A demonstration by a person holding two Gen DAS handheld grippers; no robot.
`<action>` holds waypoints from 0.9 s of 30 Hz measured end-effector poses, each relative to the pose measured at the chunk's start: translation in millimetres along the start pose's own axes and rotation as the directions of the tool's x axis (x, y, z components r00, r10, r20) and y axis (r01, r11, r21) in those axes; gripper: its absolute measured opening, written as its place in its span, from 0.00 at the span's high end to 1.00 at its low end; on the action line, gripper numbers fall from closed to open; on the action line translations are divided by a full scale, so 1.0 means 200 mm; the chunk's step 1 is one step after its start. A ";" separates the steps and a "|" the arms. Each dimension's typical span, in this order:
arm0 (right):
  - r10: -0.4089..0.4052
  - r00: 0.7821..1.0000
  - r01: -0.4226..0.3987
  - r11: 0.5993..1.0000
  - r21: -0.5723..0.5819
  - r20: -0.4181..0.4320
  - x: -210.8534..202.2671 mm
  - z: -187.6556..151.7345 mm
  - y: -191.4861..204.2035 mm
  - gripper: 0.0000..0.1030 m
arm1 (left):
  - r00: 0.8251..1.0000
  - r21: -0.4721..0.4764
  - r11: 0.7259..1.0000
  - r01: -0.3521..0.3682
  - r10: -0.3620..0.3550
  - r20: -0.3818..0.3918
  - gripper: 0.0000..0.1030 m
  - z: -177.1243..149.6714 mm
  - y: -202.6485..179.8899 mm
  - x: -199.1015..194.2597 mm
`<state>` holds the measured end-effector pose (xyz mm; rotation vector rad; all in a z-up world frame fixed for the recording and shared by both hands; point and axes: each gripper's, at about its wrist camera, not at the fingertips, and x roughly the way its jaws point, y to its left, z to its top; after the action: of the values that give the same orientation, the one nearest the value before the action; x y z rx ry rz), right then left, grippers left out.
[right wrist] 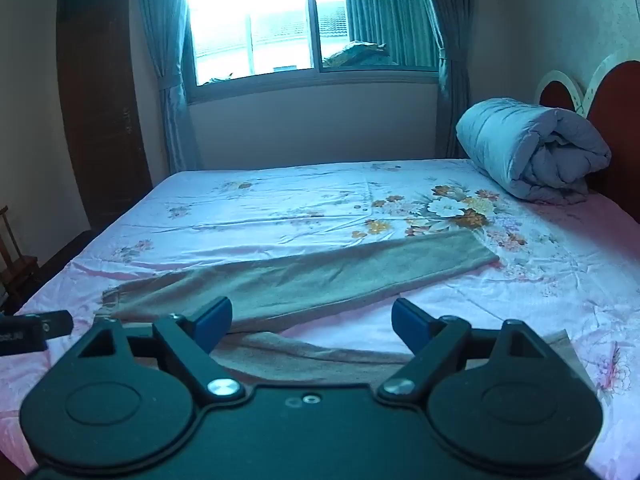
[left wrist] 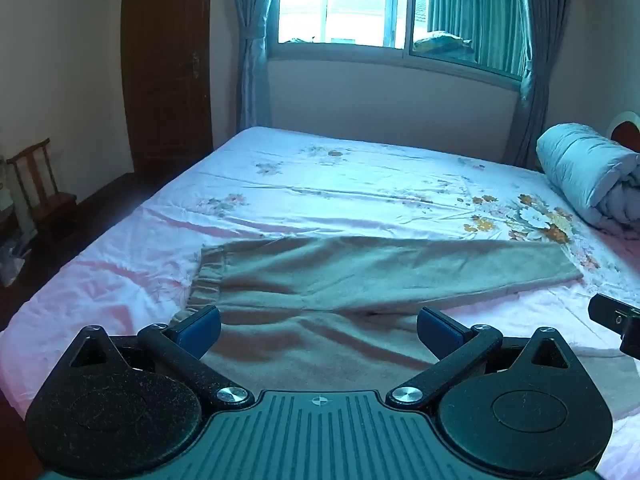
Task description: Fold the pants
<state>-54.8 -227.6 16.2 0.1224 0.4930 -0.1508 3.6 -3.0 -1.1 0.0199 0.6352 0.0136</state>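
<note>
Nearest, the left hand-held gripper [left wrist: 319,330] stands with jaws wide and nothing between them, poised over the waist end of the pants [left wrist: 360,272]. The right hand-held gripper [right wrist: 311,322] is likewise wide and empty, above the near leg. The pants [right wrist: 304,276] lie spread flat on the bed [right wrist: 280,208], legs apart and reaching toward the rolled quilt [right wrist: 532,148]. Judgement: no fold is made yet; the whole task remains.
</note>
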 end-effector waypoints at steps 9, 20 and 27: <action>0.030 1.000 -0.030 0.999 -0.030 -0.010 0.02 0.01 0.02 0.21 | 0.999 -0.016 0.999 0.031 -0.030 0.036 0.00 0.00 0.03 0.00; 0.005 1.000 -0.007 0.999 -0.047 -0.025 0.04 -0.02 0.03 0.21 | 0.999 -0.007 1.000 0.018 -0.018 0.037 0.00 -0.03 0.00 -0.01; -0.016 1.000 0.015 0.999 -0.036 -0.026 0.05 -0.02 0.02 0.21 | 0.999 -0.004 1.000 0.016 -0.016 0.037 0.00 -0.02 0.01 -0.01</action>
<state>-47.6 -223.2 9.1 0.0854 0.5224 -0.1553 -0.7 -1.0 -3.5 0.0112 0.5982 -0.0012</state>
